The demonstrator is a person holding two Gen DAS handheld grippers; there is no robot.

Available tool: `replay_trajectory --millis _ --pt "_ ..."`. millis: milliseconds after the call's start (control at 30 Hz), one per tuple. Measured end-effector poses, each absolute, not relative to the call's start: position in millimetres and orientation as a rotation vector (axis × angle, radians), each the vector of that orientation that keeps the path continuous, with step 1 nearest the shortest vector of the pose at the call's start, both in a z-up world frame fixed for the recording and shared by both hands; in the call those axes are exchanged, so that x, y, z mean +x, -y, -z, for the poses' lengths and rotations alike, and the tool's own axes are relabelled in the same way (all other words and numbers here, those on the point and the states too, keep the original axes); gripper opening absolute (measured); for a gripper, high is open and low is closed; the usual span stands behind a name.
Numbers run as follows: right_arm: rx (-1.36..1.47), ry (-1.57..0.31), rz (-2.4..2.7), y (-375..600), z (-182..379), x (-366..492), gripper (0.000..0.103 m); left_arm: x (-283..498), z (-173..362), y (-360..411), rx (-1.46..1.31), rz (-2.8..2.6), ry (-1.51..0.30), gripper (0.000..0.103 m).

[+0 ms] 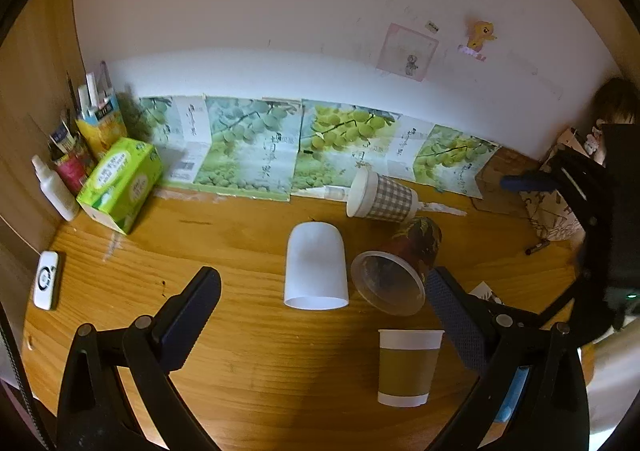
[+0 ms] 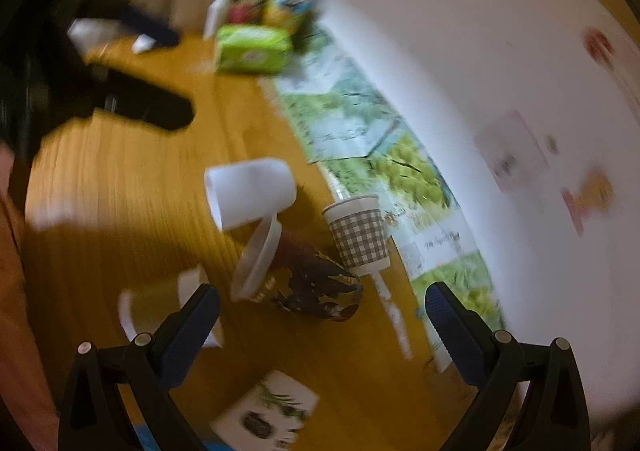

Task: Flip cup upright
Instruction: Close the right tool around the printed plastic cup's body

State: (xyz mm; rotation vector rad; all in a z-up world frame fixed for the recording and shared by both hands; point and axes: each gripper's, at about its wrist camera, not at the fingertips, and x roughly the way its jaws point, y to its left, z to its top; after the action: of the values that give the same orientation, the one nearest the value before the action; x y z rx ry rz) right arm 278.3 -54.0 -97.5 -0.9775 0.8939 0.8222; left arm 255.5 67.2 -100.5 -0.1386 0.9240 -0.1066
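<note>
Approach stage, nothing gripped: left gripper [image 1: 320,293] and right gripper [image 2: 322,305] both have jaws apart and empty. The dark printed cup [image 1: 404,263] lies on its side mid-worktop [image 1: 240,351], beside an inverted white cup [image 1: 316,265]. Next: close on the dark cup's wall, then rotate upright.

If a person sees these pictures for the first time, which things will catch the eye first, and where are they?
A cluster of cups in the middle of the wooden table draws the eye: a white cup standing upside down, a dark printed cup lying on its side with its clear mouth toward the camera, and a checked cup tipped over behind them. A brown-sleeved paper cup stands upright nearer the camera. The bright green tissue box sits at the far left.
</note>
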Motion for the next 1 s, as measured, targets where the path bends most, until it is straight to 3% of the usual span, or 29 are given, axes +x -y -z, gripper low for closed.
replay_trajectory --millis 367,1000 --pt "-1.335 -0.864 -1.037 43.0 146.7 296.7 0.097 254.5 121.6 -73.3 -0.236 0.150 -0.987 0.102" --pt "-1.283 -1.048 -1.330 17.4 215.3 312.3 0.089 279.6 153.6 -82.6 -0.437 0.339 -1.053 0.102"
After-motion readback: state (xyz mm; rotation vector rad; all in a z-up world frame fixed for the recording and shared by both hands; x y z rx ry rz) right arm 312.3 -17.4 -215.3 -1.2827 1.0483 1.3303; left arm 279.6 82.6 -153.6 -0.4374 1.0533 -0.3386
